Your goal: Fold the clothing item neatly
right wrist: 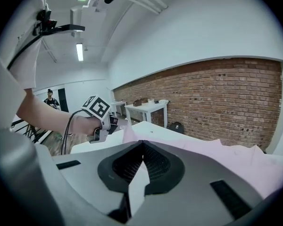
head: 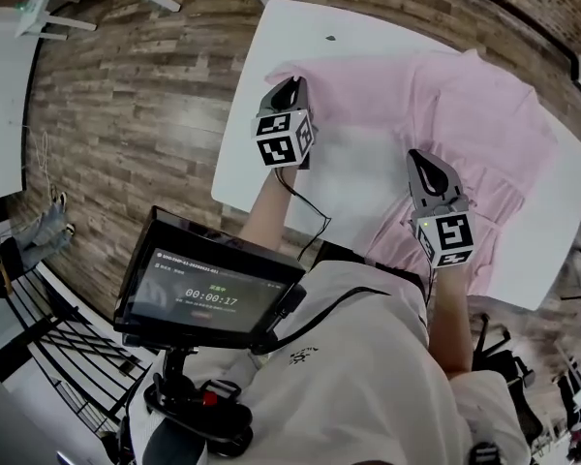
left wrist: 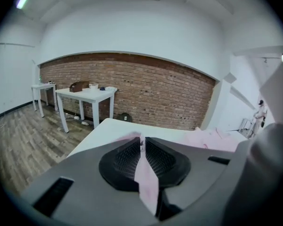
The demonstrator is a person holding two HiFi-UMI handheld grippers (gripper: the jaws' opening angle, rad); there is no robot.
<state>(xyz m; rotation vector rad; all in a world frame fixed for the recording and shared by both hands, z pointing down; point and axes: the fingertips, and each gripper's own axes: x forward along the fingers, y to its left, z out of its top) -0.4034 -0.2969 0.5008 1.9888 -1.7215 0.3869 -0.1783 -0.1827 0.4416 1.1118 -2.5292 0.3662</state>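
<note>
As I look down from the head view, garment: a pink garment [head: 465, 105] lies spread over my white table [head: 300, 27]
Left gripper [left wrist: 141, 140]: jaws clamped on a strip of the pink garment, at its left corner
Right gripper [right wrist: 141, 145]: jaws pressed together on a thin pale fold at the garment's near edge
Floor [head: 136, 95]: wood planks

A white counter [head: 271, 114] stands on a wood floor [head: 126, 95]. Nearer, a dark screen [head: 208, 294] shows a timer. Beyond, a small table [left wrist: 87, 95] stands before a brick wall [left wrist: 146, 88], with a black bag [left wrist: 125, 117] at the wall's foot.
</note>
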